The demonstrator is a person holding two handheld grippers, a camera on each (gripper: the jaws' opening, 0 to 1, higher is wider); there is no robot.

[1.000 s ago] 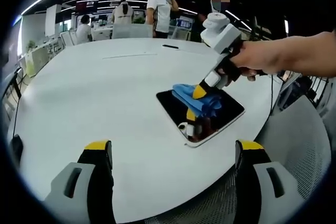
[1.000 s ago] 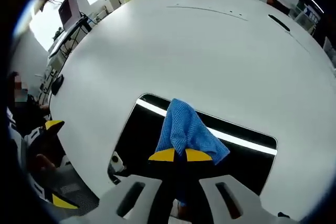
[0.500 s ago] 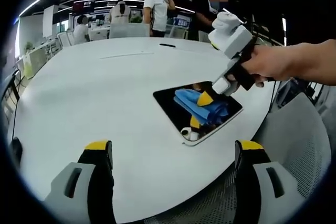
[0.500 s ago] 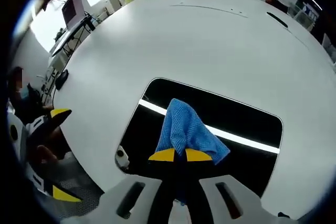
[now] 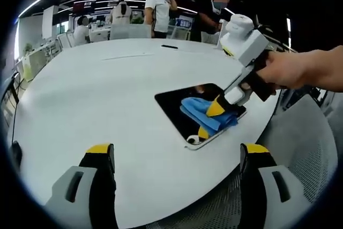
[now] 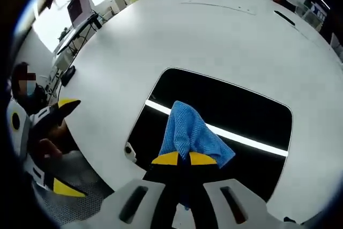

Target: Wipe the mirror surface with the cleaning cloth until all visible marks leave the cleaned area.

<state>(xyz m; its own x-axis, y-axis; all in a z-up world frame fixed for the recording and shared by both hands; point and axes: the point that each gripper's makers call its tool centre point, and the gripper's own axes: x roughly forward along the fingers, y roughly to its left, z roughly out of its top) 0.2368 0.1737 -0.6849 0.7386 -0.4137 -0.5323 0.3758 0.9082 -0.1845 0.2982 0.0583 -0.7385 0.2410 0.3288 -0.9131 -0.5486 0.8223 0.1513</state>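
Broad white round table [image 5: 96, 95], bare save for a thin dark item far across it [image 5: 169, 46]; office with people standing beyond. Near the table's close edge, flat on the top, the mirror [image 5: 177, 103], a dark rounded rectangle reflecting a ceiling light strip [image 6: 252, 142]. On the glass, toward its near-right part in the left gripper view, the blue cleaning cloth [image 6: 190, 130], bunched and pinched at one end. Right gripper [image 6: 179, 159] clamped tight on that cloth, yellow tips together, angled down onto the mirror, a hand [image 5: 292, 71] behind it. Left gripper [image 5: 177, 156] held back over the table edge, jaws spread wide, holding nothing; visible too at the left of the right gripper view [image 6: 48, 127]. No marks discernible on the glass from here, so remaining work hard to judge. Risks, as a judgement: mirror close to the table edge and unbraced, so a firm stroke toward that edge likely to slide it off; cloth gripped only at one end, so liable to fold under or leave streaks; hard yellow tips able to scratch the glass if pressed past the cloth.
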